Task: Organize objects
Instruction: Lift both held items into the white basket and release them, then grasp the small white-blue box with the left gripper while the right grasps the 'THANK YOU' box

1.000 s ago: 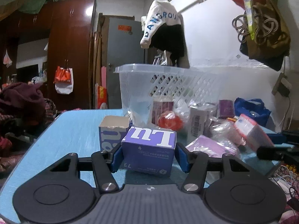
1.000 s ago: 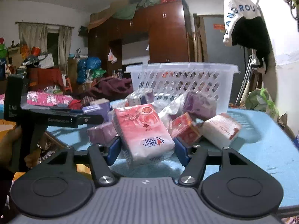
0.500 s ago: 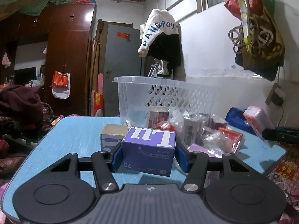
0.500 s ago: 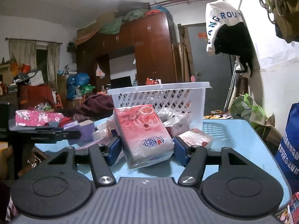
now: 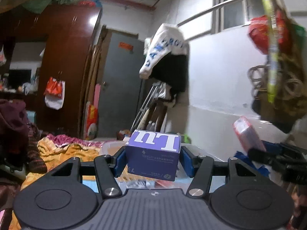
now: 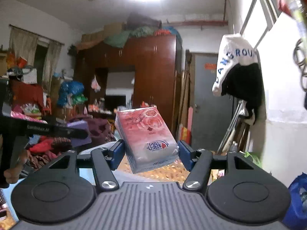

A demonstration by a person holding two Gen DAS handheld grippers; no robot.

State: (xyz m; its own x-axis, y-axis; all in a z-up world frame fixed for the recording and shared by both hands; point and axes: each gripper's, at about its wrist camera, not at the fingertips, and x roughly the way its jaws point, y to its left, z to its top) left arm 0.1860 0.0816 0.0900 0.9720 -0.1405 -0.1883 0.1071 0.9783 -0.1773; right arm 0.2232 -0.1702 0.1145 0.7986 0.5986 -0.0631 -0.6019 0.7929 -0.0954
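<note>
My left gripper [image 5: 152, 159] is shut on a purple box [image 5: 153, 154] with big white letters, held up in the air; in the right wrist view it shows at the left edge as a black bar with the purple box [image 6: 80, 125] at its tip. My right gripper [image 6: 150, 153] is shut on a pink tissue pack [image 6: 147, 136], tilted and lifted high. That pack [image 5: 247, 136] also appears at the right of the left wrist view. The white basket's rim [image 5: 109, 146] peeks out low behind the left gripper's fingers.
A white-and-black garment [image 5: 165, 57] hangs on the wall rail ahead. Bags and coiled cords [image 5: 278, 72] hang at the upper right. A brown wardrobe [image 6: 153, 76] and a grey door [image 5: 122, 88] stand behind. A blue bag [image 6: 296, 197] sits at the lower right. A hand [image 6: 11, 174] grips the left tool.
Both grippers have risen well above the blue table, each keeping its item. The basket and the pile of packets have dropped to the bottom of both views or out of them.
</note>
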